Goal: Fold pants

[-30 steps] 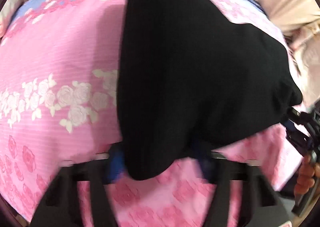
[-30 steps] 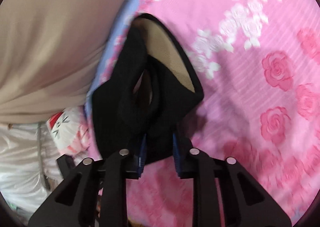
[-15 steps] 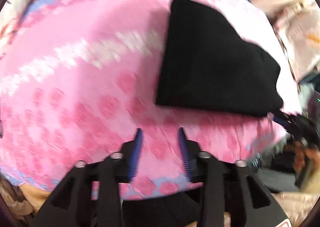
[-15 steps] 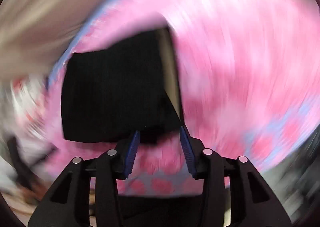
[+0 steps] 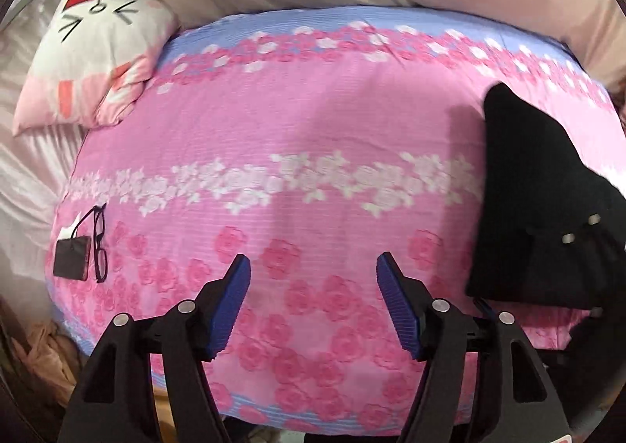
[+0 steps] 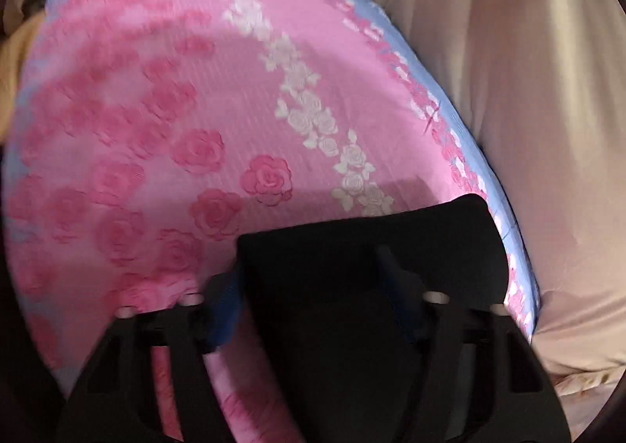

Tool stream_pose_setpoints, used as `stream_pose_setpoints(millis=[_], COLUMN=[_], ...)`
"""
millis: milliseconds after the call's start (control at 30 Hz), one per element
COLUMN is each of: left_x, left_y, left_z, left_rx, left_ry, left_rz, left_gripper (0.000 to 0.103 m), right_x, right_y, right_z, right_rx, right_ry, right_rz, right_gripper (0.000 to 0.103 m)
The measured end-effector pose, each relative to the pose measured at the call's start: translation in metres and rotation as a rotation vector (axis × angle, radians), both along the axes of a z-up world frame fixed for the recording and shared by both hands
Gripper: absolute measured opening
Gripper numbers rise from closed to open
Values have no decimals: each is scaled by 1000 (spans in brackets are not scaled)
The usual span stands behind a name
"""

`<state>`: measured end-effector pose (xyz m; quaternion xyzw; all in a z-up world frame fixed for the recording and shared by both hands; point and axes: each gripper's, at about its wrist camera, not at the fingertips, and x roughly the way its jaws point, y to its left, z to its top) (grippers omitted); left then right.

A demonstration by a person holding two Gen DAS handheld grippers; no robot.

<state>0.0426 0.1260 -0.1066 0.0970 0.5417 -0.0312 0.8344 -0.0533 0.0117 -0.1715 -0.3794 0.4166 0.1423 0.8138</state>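
While the black pants (image 5: pixel 540 208) lie in a folded bundle near the right edge of the bed (image 5: pixel 313 138), the left hand-held gripper (image 5: pixel 313 298) hangs over the pink rose sheet with its blue fingers (image 5: pixel 231 302) spread wide and nothing between them; the right hand-held gripper (image 6: pixel 313 286) is low at the pants, and the dark cloth covers much of its fingers, which look spread apart, but whether they pinch any cloth cannot be told; the fold looks almost done, so the job now seems to be a tidy finish; it would help to press the bundle flat, line up its edges, and pull the right hand-held gripper out slowly so the layers do not slide open; the bundle sits close to the bed's side, so a nudge toward the middle would keep it from slipping off; the glasses (image 5: pixel 99 243) and small dark case (image 5: pixel 72 257) lie far off on the left, out of the way.
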Motion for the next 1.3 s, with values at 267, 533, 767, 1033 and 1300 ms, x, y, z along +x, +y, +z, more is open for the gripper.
stream_pose_setpoints(millis=[267,533,767,1033,1300], left_x=[12,4,5,18,17], left_y=[19,-35,-118,-130,-133], left_z=[12,20,-9,-58,-48], left_rx=[-5,-18,-70,76,108], left_ry=[-41,-46,23,-1,15], left_rz=[24,-6,-69,-48,-18], left_gripper=[65,65,75,98,98], right_x=[-3,-61,-93,-79,-71], right_y=[-10,-64,-284,-329,-267], right_z=[44,61,118,51,83], right_rx=[362,782,1152,1119,1131], right_ry=[257,421,117,265,285], right_rz=[-48,-76,-630,-772,-449], right_gripper=[13,17,73,39,36])
